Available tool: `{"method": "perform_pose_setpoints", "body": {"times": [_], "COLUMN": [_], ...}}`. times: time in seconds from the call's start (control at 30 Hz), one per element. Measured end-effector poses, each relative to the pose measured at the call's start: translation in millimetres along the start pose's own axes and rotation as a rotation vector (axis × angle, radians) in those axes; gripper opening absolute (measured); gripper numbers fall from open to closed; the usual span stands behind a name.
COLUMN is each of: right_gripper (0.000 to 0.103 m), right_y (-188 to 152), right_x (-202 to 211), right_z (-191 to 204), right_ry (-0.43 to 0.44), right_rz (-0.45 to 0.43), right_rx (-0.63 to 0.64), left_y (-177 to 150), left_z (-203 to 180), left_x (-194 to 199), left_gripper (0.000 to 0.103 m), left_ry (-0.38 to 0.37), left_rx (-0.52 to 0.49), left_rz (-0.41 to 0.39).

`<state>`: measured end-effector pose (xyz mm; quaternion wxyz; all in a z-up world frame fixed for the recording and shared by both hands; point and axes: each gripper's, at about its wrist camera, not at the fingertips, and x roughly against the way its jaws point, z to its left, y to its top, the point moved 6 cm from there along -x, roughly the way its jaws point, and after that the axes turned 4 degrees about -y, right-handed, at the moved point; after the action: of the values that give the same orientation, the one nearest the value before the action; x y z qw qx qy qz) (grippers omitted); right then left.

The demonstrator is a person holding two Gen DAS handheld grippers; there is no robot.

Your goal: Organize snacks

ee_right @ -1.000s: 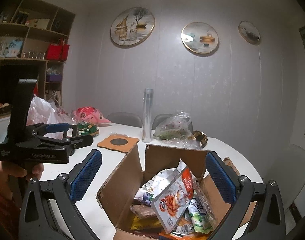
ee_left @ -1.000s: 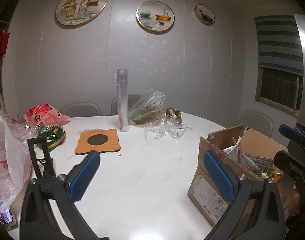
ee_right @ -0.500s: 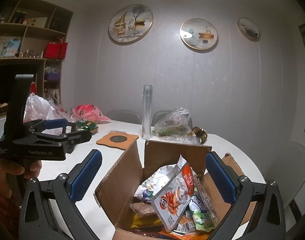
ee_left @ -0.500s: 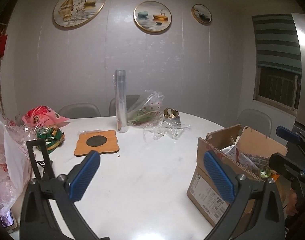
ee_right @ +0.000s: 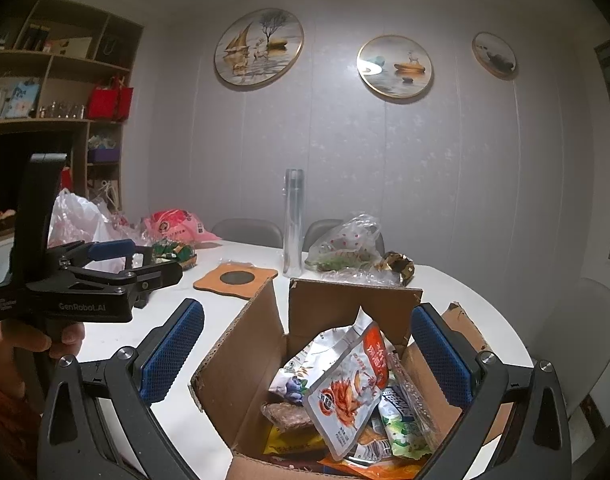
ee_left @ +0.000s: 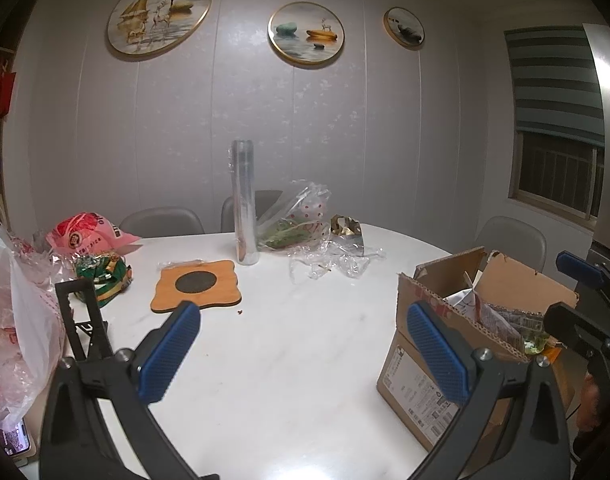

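Cardboard box point(ee_right: 257, 364) sits open at the near right edge of the white table point(ee_left: 289, 344), flaps up. Inside: snack packets packed loosely, an orange-and-white pouch point(ee_right: 347, 384) leaning upright at the front, a blue-and-white bag point(ee_right: 293, 380) behind it, a green-and-white packet point(ee_right: 401, 420) to its right. Box label faces the left wrist view.

Right gripper point(ee_right: 305, 356) hangs over the open box; jaws spread wide to either side of the snack pile, nothing between them. Left gripper point(ee_left: 305, 346) is held above bare table left of the box; jaws wide apart, empty. A hand point(ee_right: 29, 340) grips its handle.

Further back: a wooden trivet point(ee_left: 197, 286) with a dark centre, a tall clear roll point(ee_left: 244, 202) standing upright just behind it, a clear bag with greens point(ee_left: 293, 220) beside the roll, crumpled wrap point(ee_left: 333, 264) in front. Far left: pink bag point(ee_left: 85, 234), green-and-gold packet point(ee_left: 103, 274), white plastic bags point(ee_left: 21, 312). Three round pictures on the wall.
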<state>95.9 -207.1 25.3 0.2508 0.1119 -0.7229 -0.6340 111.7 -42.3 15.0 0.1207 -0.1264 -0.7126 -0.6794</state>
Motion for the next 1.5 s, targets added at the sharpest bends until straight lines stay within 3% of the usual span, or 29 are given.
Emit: {"method": "perform_pose_setpoints", "body": {"times": [1.5], "right_gripper": [0.103], "right_y": [1.4], "right_x": [3.9], "right_z": [-1.4], "right_ry": [-0.009], "right_rz": [0.012], "right_rx": [-0.056], "left_y": [0.1], "left_z": [-1.1], "left_x": [1.8], "left_gripper": [0.102], "left_ry": [-0.004], "left_rx": [0.001], "left_rz": [-0.002]}}
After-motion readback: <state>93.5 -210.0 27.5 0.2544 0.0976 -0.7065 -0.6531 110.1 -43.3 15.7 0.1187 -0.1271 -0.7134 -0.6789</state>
